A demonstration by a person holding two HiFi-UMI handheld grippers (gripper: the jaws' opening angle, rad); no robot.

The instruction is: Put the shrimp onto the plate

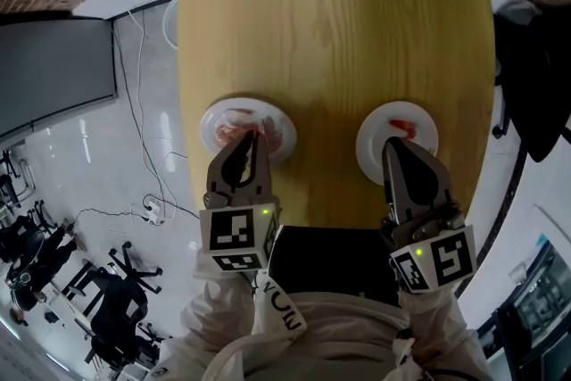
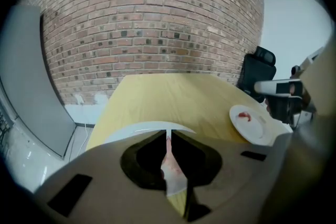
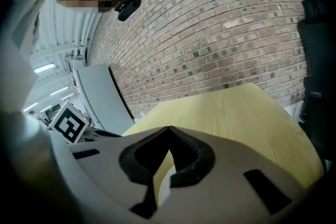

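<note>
Where the left gripper (image 1: 252,136) hangs, it partly covers the shrimp (image 1: 231,122).

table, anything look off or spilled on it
Nothing stands out. The left plate and right plate both sit flat on the table. The left shrimp and right shrimp lie on their plates, and none has spilled onto the wood.

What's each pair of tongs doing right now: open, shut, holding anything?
Left tongs: closed; a shrimp shows in the gap behind the tips, but whether it is pinched cannot be told.
Right tongs: closed, nothing between them.
</note>
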